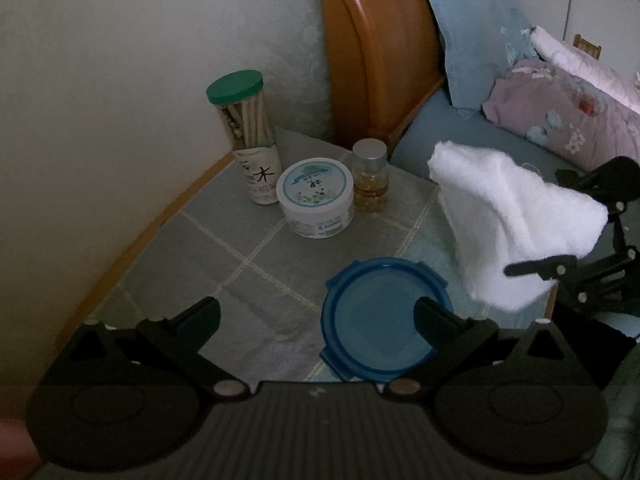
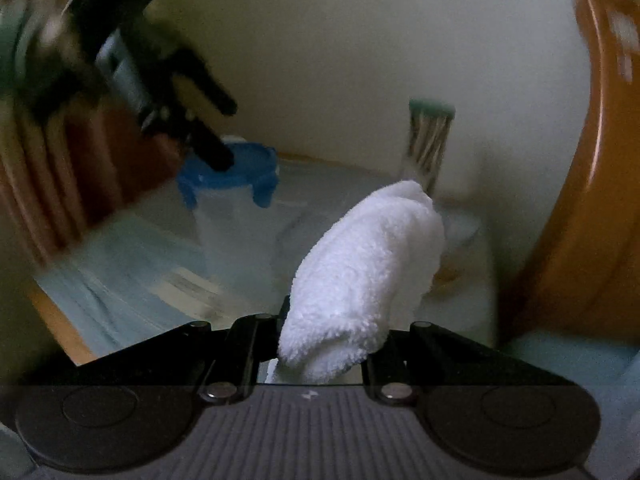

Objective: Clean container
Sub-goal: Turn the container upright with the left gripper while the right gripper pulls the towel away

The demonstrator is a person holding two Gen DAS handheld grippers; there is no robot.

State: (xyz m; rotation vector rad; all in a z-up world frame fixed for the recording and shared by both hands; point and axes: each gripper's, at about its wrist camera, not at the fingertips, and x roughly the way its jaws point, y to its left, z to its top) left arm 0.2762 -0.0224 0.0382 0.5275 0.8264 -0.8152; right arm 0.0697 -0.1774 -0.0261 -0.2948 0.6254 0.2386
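Clear plastic round container with a blue clip-on lid (image 1: 380,320) is sitting near the front right corner of the bench (image 1: 224,248), which is a small bedside top under a grey-green checked cloth. Lid is still on, all four clips down as far as I can tell.

Left claw (image 1: 316,316) is hovering over it with jaws spread wide, holding nothing. One finger is over the lid, the other is off to the side above bare cloth. Whether that finger is touching the lid, can't tell.

Right claw (image 2: 328,344) is clamped tight on a white fluffy terry cloth (image 2: 360,276), which is sticking out ahead of the jaws in a loose bundle. It's up in the air just right of the container, not touching it.

Handling read: looks empty, so probably light and likely to skid on the cloth when wiped. Walls are stiff but thin and smooth, so slippery. Best hold is across the lid rim or the body just under the clips, squeezing lightly. The clips are the weak spot. The rag is soft and floppy, so it's going to need pressing down to wipe.

Toothpick jar with a green cap (image 1: 248,136), white cream tub (image 1: 316,204) and small amber glass bottle (image 1: 370,176) are standing at the back edge, well apart from the container.
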